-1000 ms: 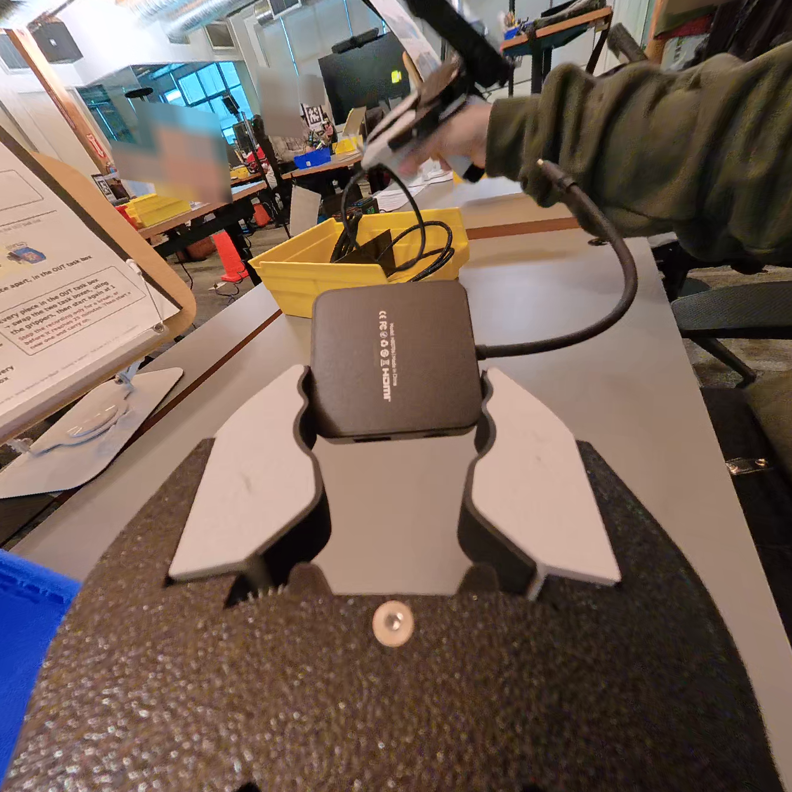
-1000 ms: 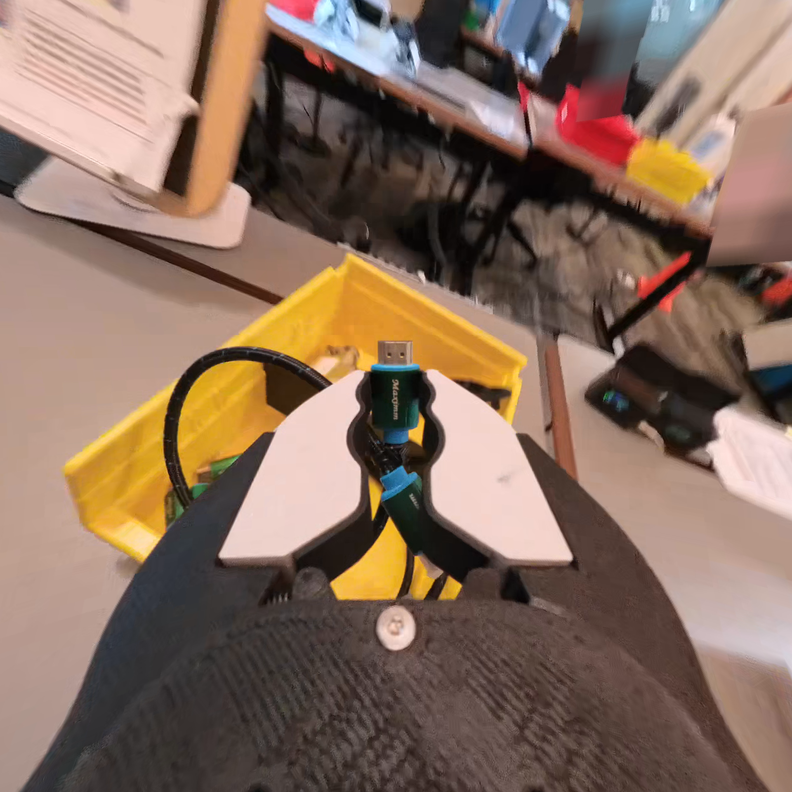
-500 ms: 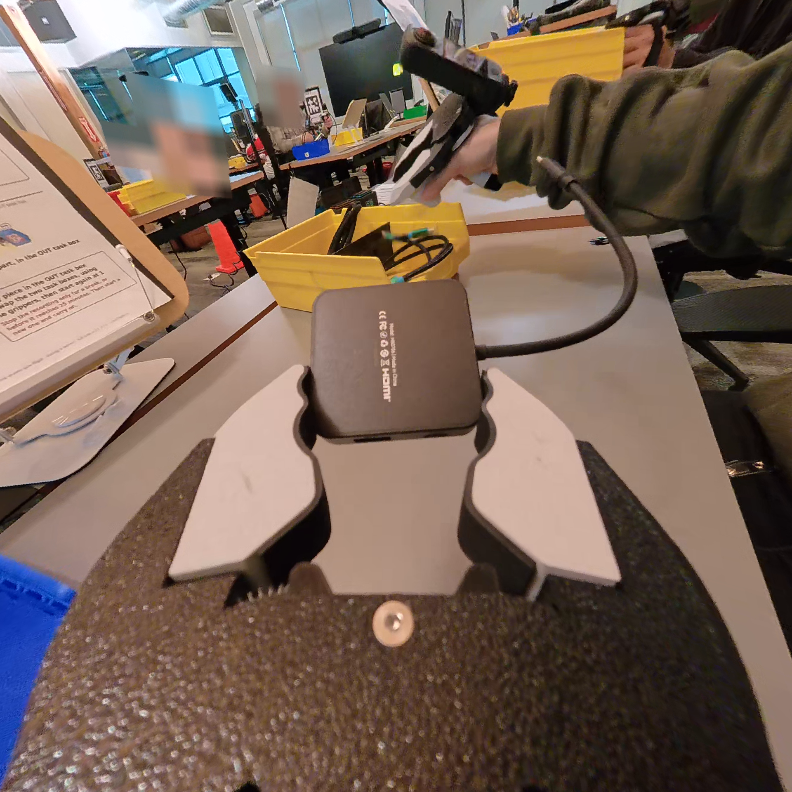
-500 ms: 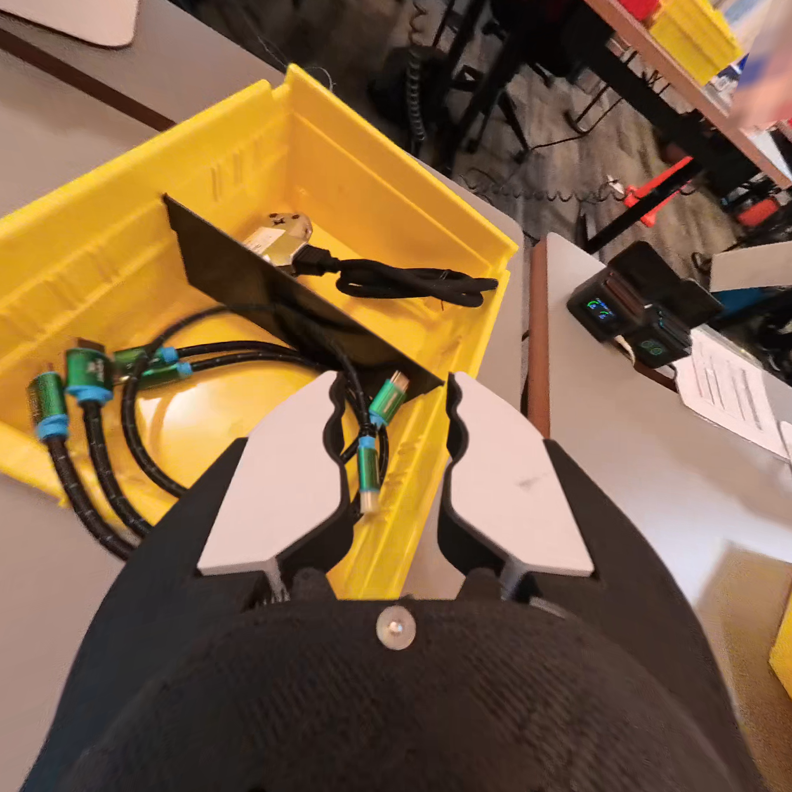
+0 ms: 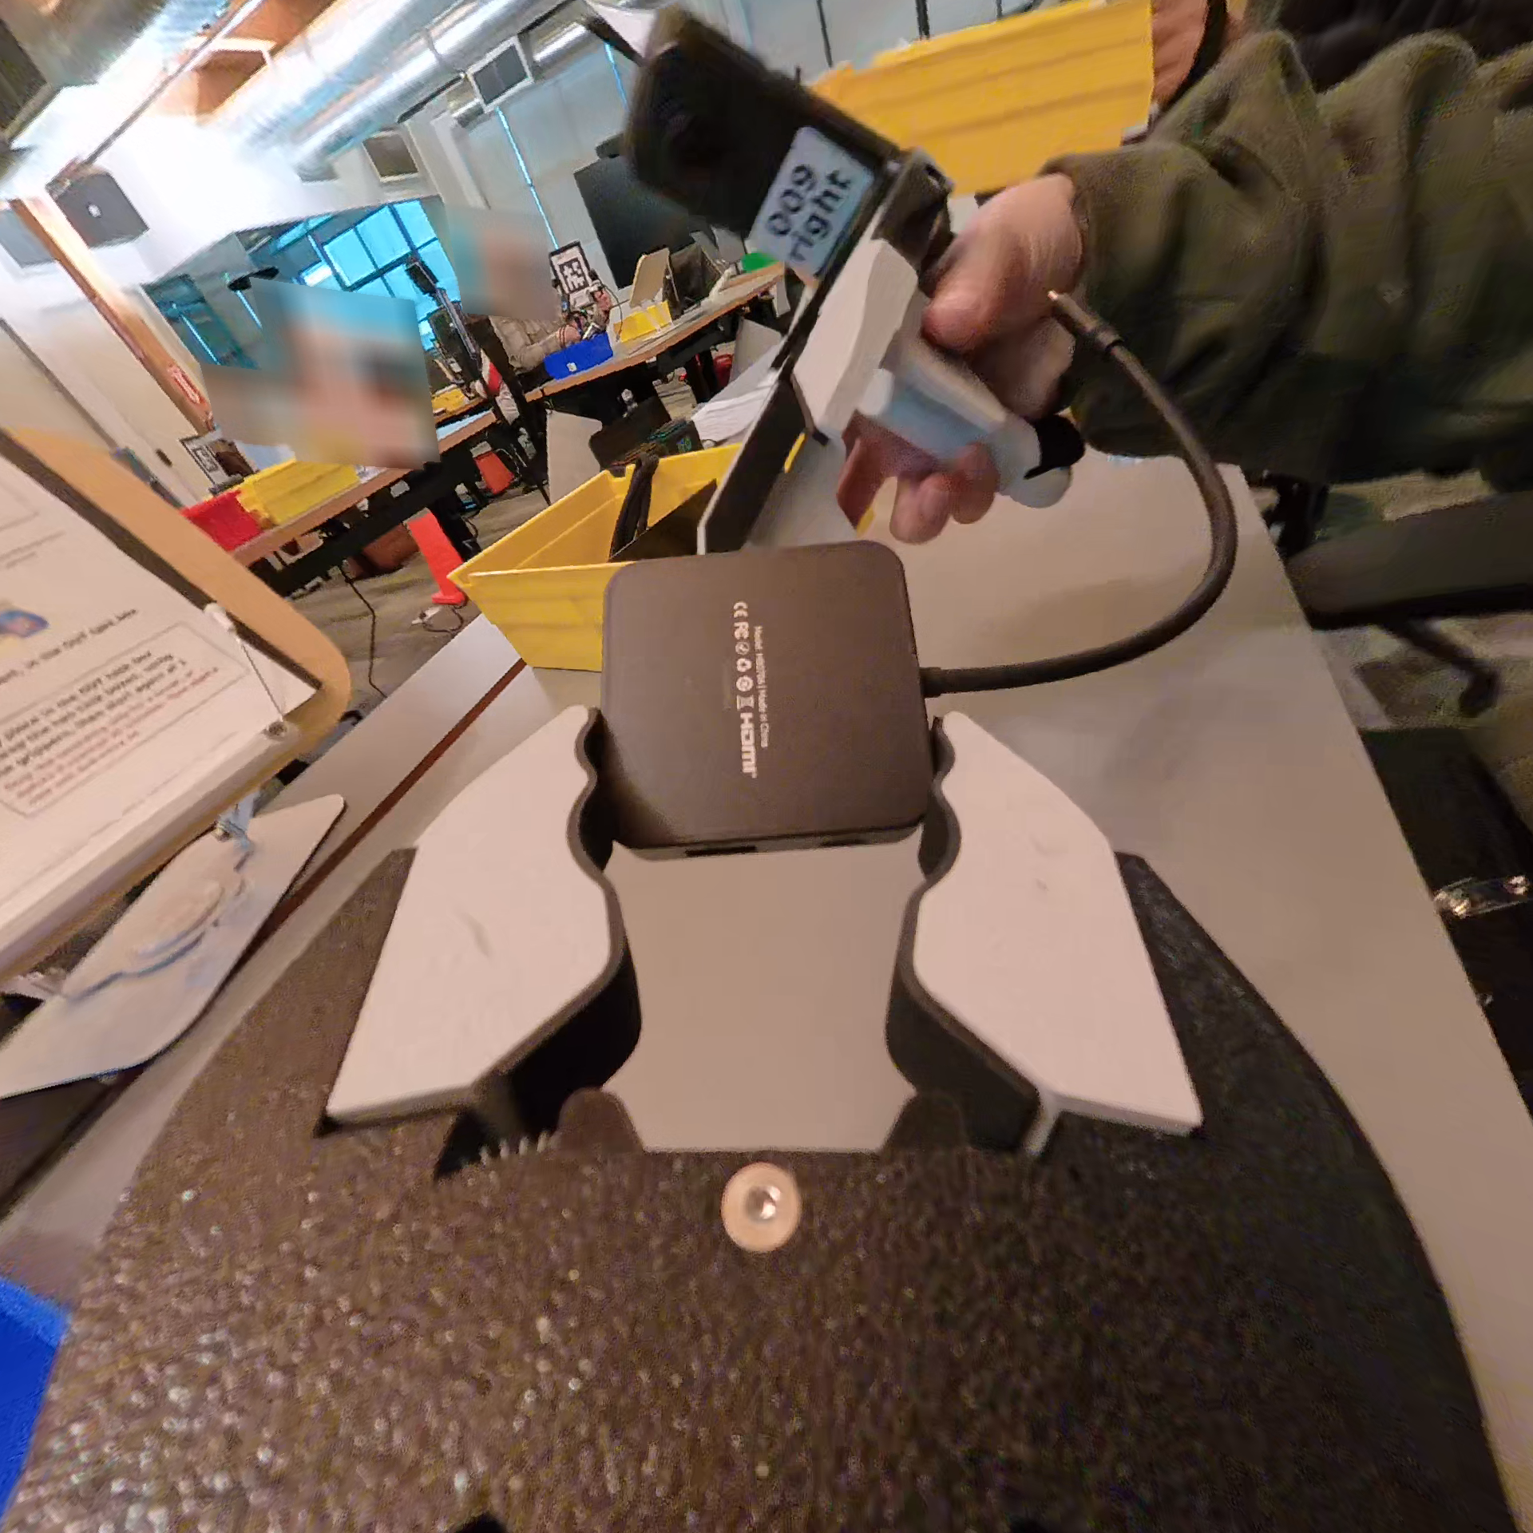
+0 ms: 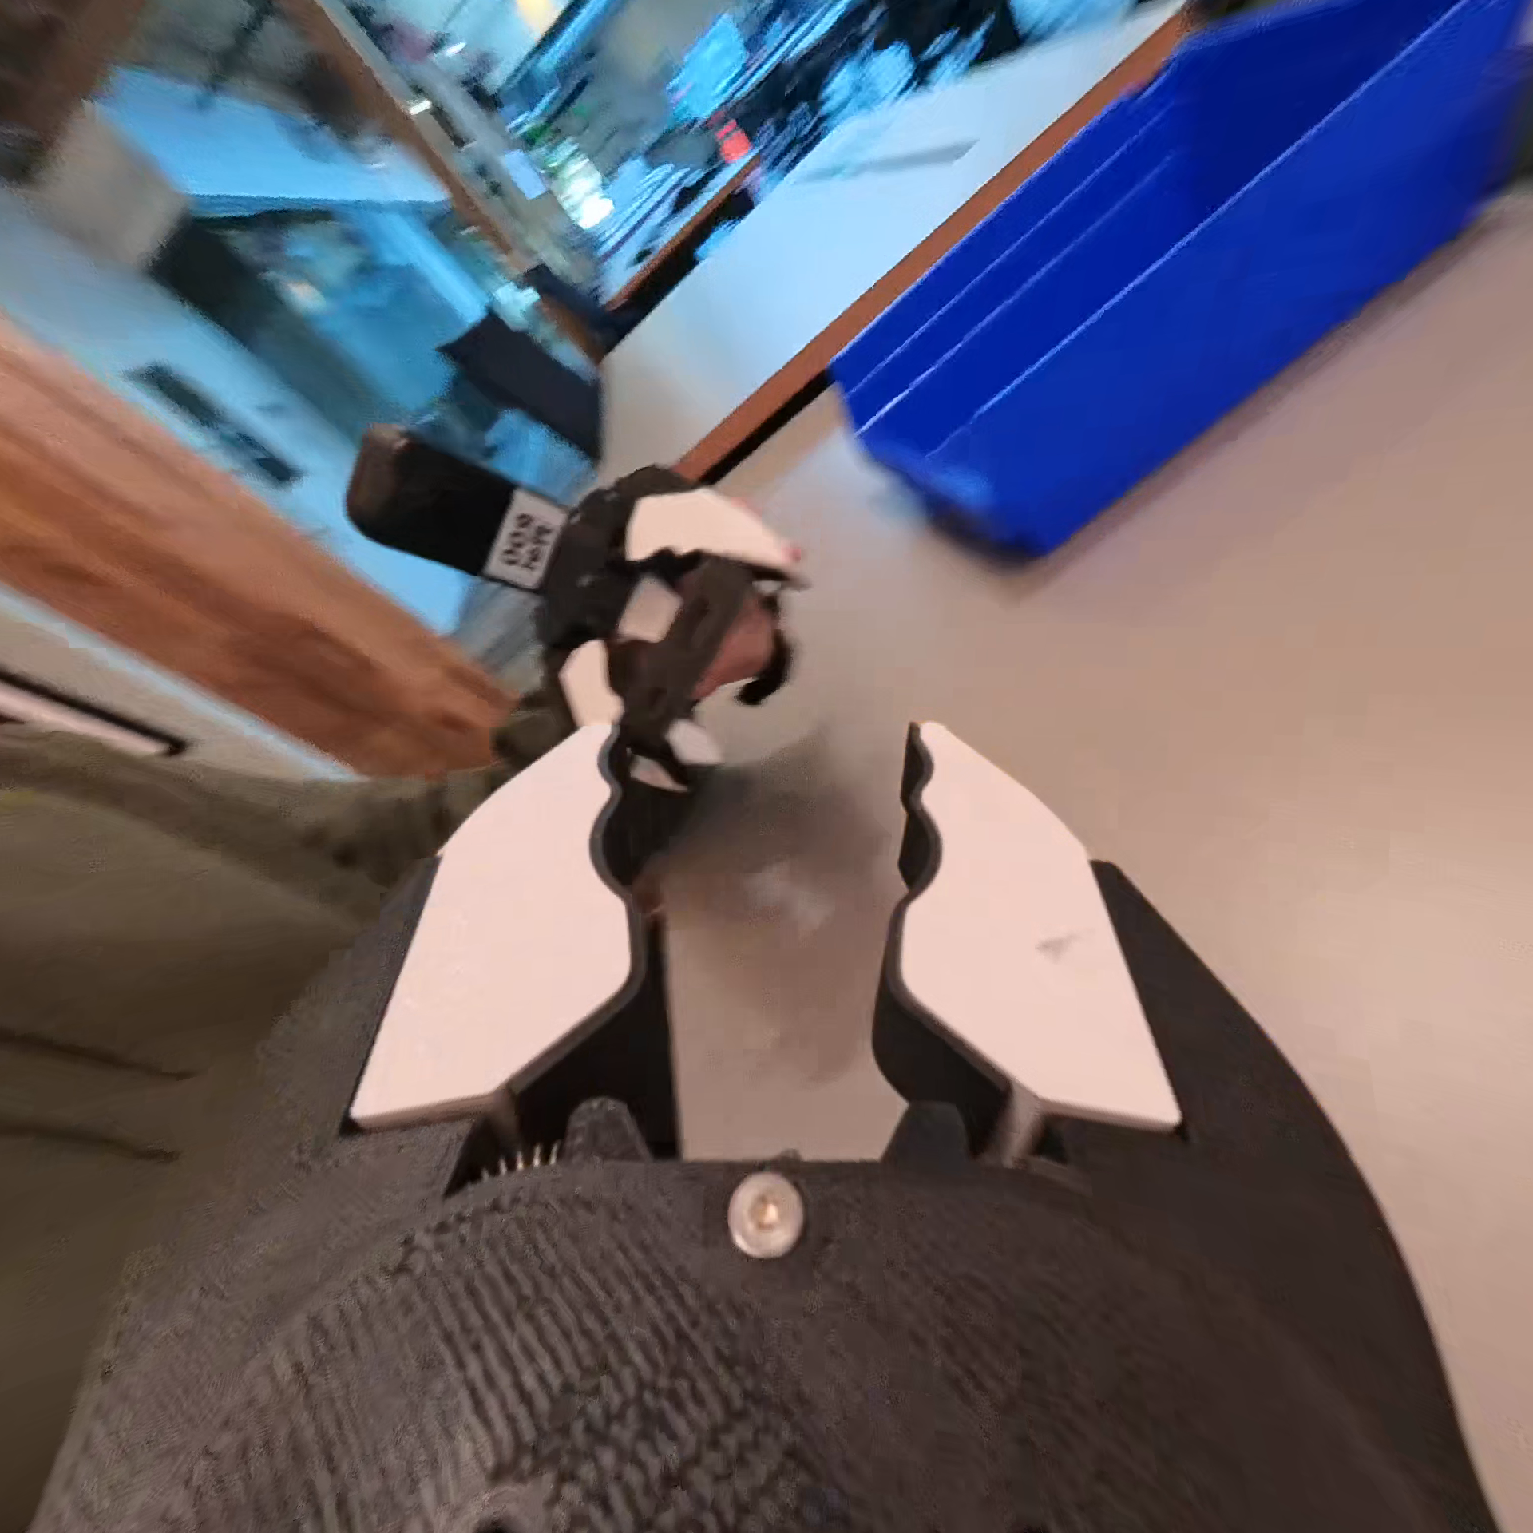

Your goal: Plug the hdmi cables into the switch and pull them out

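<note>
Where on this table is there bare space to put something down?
Bare grey table lies right of the black switch, under its arching cable. It is crowded behind the switch, around the yellow bin, and left by the sign stand.

Switch (image 5: 759, 697) on table (image 5: 1161, 788), clamped between left gripper (image 5: 761, 747) fingers. Cable (image 5: 1161, 597) off switch's right side, arching up toward sleeve (image 5: 1327, 249). Bin (image 5: 539, 589) behind switch, cables inside. Right gripper (image 6: 759, 763) above, behind switch, jaws apart, nothing between. Sign board (image 5: 124, 705) left of switch. Second bin (image 6: 1161, 274) at table's left edge.
</note>
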Demonstrator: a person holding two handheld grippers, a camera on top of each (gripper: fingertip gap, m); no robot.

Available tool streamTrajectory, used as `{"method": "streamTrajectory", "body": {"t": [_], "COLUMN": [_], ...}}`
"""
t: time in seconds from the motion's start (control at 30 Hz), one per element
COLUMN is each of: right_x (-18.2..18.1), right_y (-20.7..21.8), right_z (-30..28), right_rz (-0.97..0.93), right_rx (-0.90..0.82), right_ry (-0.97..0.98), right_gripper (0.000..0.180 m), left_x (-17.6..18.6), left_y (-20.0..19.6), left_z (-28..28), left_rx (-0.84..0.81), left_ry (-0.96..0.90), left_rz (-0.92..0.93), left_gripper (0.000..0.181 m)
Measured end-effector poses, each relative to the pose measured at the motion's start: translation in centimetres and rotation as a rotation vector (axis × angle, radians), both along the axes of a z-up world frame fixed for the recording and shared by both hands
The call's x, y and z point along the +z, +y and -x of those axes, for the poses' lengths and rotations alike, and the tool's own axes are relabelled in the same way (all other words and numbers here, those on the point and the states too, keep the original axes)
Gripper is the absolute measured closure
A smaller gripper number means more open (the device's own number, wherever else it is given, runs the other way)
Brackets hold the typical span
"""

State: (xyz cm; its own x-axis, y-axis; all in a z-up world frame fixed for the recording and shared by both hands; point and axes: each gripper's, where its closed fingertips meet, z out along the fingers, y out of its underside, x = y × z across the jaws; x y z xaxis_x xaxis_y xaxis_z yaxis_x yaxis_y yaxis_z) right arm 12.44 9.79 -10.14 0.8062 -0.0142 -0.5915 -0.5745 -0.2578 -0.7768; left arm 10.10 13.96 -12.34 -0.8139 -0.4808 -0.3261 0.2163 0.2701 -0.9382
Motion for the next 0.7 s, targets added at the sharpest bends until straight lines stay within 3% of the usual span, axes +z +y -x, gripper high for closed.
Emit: {"method": "streamTrajectory", "body": {"t": [0.17,0.27,0.37,0.57,0.7], "right_x": [-2.0,-3.2,-3.8,-2.1,2.0], "right_y": [3.5,3.7,3.6,0.9,-5.7], "right_z": [3.5,4.9,4.1,-1.4,-10.7], "right_rz": [0.081,0.149,0.202,0.226,0.306], "right_rx": [0.143,0.226,0.204,0.011,-0.267], "right_ry": [0.079,0.003,-0.057,-0.211,-0.457], "right_gripper": [0.122,0.159,0.161,0.165,0.164], "left_x": [-0.4,-1.4,-1.8,-0.6,-0.8], "left_y": [-1.2,-0.9,-0.8,-0.2,1.0], "left_z": [0.6,-0.3,-1.1,-1.7,-1.9], "left_rx": [0.009,0.080,0.147,0.199,0.201], "left_ry": [-0.112,-0.142,-0.171,-0.144,-0.090], "left_rz": [-0.147,-0.262,-0.300,-0.149,-0.101], "left_gripper": [0.108,0.108,0.109,0.109,0.121]}}
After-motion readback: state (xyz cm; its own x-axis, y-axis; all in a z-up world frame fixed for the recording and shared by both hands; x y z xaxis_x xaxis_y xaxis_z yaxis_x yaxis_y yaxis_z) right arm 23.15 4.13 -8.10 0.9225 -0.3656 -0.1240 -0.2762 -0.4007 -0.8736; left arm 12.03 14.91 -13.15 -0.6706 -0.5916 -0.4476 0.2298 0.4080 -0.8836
